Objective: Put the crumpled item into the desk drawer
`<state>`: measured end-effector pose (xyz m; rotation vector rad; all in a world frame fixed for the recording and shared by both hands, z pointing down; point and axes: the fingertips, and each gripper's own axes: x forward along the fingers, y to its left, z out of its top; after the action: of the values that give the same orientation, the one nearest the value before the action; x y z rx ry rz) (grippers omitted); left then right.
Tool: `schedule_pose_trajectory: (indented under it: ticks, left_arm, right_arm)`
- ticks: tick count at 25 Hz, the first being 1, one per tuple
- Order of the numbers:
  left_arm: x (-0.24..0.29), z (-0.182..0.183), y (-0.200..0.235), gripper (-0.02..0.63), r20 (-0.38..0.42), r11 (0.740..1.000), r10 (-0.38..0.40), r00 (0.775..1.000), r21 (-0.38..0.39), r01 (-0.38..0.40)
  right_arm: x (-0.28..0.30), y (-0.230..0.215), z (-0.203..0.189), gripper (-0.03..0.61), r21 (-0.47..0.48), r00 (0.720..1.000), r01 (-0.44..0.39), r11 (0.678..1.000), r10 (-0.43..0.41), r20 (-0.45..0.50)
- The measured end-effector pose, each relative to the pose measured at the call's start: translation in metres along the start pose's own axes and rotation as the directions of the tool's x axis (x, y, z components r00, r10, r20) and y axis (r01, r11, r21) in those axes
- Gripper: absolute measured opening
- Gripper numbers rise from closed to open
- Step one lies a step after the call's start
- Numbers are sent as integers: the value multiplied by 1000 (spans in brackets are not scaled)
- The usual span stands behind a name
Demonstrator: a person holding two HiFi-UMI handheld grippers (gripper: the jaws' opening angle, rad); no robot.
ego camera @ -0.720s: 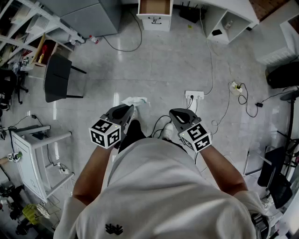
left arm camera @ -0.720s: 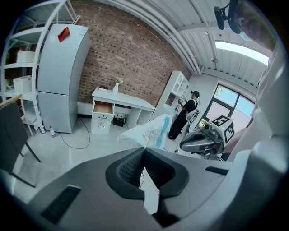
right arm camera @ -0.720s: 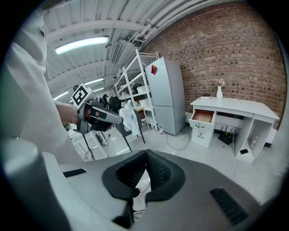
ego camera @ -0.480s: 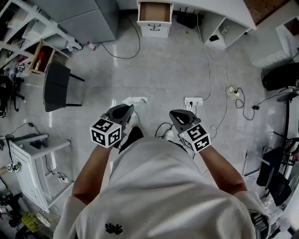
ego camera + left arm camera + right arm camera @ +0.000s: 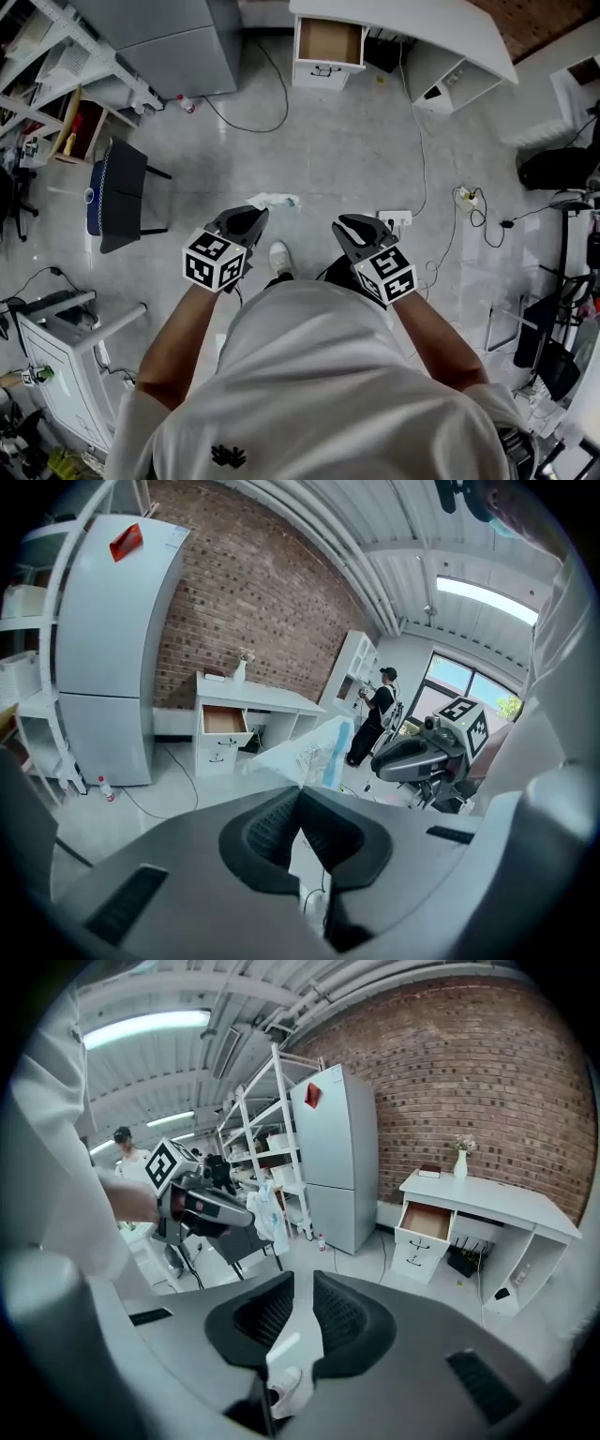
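Note:
The crumpled item (image 5: 275,200), white plastic with blue print, sticks out ahead of my left gripper (image 5: 246,217), which is shut on it at waist height above the floor. In the left gripper view the item (image 5: 309,752) fans out from the meeting pads. My right gripper (image 5: 349,228) hangs alongside, its pads a narrow gap apart with nothing between them. The open drawer (image 5: 329,42) of the white desk (image 5: 403,23) lies far ahead, its brown inside showing; the drawer (image 5: 427,1221) also shows in the right gripper view.
A grey fridge (image 5: 178,37) stands left of the desk with a bottle (image 5: 186,103) by it. A black chair (image 5: 122,192) is at left, a white rack (image 5: 56,309) lower left. A power strip (image 5: 396,218) and cables lie on the floor at right.
The person has stepped forward; the desk and drawer sit lower and further right in view. Both grippers keep their pose, the left still holding the crumpled item.

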<state>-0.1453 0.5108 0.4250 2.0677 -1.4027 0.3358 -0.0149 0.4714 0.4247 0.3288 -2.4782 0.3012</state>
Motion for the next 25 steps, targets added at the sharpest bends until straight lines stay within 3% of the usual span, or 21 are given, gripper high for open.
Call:
schedule_pose_trajectory:
  ticks: [3, 7, 11, 18, 25]
  left_arm:
    - [5, 6, 33, 23, -4, 1000, -14, 1000, -22, 14]
    - [43, 24, 51, 23, 9, 998, -30, 1000, -45, 31]
    - [86, 55, 73, 23, -5, 998, -47, 999, -43, 47]
    - [169, 138, 119, 23, -34, 999, -2, 999, -34, 0]
    - [268, 217, 156, 23, -38, 999, 27, 999, -22, -28]
  right_arm:
    - [17, 1, 15, 103, 11, 1000, 20, 1000, -19, -7]
    - [29, -35, 17, 100, 45, 999, 50, 998, -49, -11]
    - [51, -84, 37, 38, 55, 999, 53, 997, -53, 1]
    - [85, -197, 89, 29, 28, 1000, -2, 1000, 1, 22]
    - [97, -320, 122, 29, 56, 998, 17, 998, -20, 64]
